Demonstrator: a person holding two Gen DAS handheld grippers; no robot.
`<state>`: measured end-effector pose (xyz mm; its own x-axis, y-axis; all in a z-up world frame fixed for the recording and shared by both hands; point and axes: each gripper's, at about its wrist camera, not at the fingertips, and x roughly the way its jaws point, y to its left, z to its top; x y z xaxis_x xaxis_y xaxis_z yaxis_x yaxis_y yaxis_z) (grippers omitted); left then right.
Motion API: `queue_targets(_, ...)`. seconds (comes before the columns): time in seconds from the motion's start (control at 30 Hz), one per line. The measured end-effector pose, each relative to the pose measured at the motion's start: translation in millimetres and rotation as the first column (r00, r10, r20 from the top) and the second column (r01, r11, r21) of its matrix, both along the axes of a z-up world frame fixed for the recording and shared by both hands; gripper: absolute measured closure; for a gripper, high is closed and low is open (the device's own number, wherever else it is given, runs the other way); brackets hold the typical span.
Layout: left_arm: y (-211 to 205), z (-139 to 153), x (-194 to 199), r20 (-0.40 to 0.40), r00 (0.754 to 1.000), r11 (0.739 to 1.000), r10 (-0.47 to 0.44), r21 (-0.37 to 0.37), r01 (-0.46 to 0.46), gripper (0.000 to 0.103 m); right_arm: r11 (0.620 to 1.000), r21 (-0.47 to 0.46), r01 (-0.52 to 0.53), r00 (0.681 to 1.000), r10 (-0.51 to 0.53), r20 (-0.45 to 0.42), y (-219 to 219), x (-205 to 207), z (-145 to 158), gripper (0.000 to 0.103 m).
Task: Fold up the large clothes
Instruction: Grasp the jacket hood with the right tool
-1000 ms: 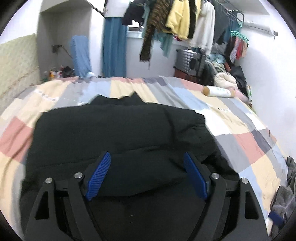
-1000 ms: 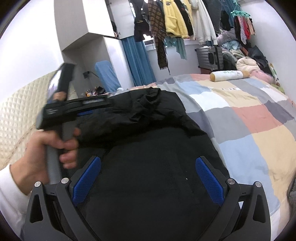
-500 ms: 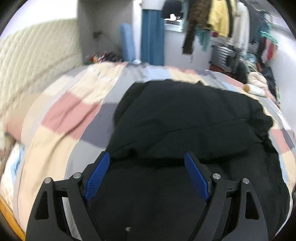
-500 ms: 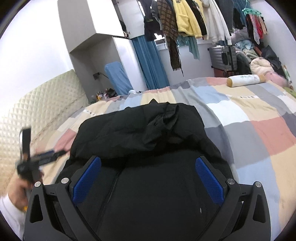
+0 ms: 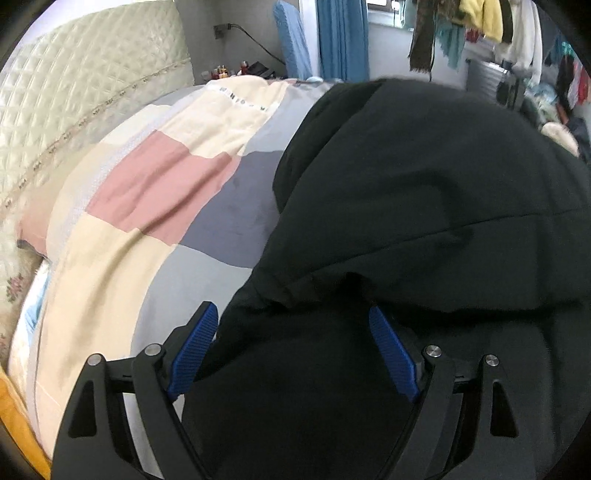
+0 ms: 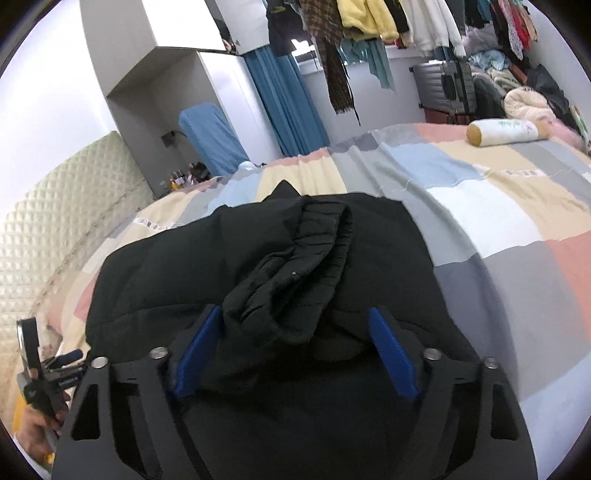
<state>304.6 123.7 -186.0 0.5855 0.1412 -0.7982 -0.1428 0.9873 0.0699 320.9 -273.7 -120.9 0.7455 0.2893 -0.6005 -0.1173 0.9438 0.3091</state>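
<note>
Right wrist — black jacket collar pointing away

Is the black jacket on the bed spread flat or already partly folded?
Partly folded: the black jacket has a sleeve with ribbed cuff laid over its body.

Black hand-held gripper, blue pads

A jacket lies on the bed, its sleeve cuff folded on top; a bolster pillow rests beyond, hanging clothes behind.
</note>
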Motion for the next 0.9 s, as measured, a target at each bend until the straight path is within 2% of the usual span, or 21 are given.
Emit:
queue_targets(0.07, 2.3, -7.8, 6.1, -0.012, 1.0, 0.999, 0.015, 0.029, -0.015, 0.019, 1.0, 0.001, -0.013, 1.0, 0.013, 0.003, 4.3, 6.2, -4.4, 0.037)
queue_targets(0.13, 4.4, -14.6, 12.8, -0.019, 0.999, 0.998, 0.034, 0.061, -0.033, 0.019, 0.999, -0.03, -0.037, 0.999, 0.037, 0.017, 12.5, 9.6, -6.2, 0.06)
queue_targets(0.23, 4.9, -13.3, 17.6, 0.015, 0.998, 0.992, 0.058, 0.113, -0.059, 0.019, 0.996, -0.065, -0.054, 0.997, 0.057, 0.042, 21.4, 8.5, -3.0, 0.075)
queue_targets(0.3, 9.9, -9.6, 19.5, 0.05, 0.996, 0.99, 0.075, 0.115, -0.08, 0.019, 0.994, -0.084, -0.065, 0.996, 0.07, 0.062, 25.5, 6.9, 2.0, 0.081)
queue_targets(0.47, 28.6, -0.2, 19.0, 0.113, 0.983, 0.986, 0.141, 0.072, -0.15, 0.019, 0.993, -0.062, -0.104, 0.983, 0.112, 0.144, 39.2, 0.0, 32.9, 0.086)
queue_targets(0.63, 59.6, 8.3, 12.8, 0.146, 0.962, 0.972, 0.233, -0.065, -0.225, 0.018, 0.988, -0.084, -0.132, 0.962, 0.148, 0.229, 55.4, -8.5, 60.2, 0.087)
queue_targets(0.7, 66.1, 11.6, 8.5, 0.154, 0.953, 0.963, 0.26, -0.111, -0.245, 0.018, 0.983, -0.14, -0.115, 0.957, 0.148, 0.249, 60.1, -8.5, 60.9, 0.087)
queue_targets(0.77, 69.1, 13.6, 6.0, 0.154, 0.951, 0.958, 0.268, -0.15, -0.245, 0.018, 0.981, -0.166, -0.102, 0.963, 0.139, 0.232, 57.8, -1.7, 53.2, 0.087)
queue_targets(0.9, 61.3, 15.6, 5.9, 0.161, 0.956, 0.964, 0.246, -0.14, -0.225, 0.017, 0.982, -0.176, -0.07, 0.979, 0.101, 0.175, 46.8, 14.8, 30.8, 0.087)
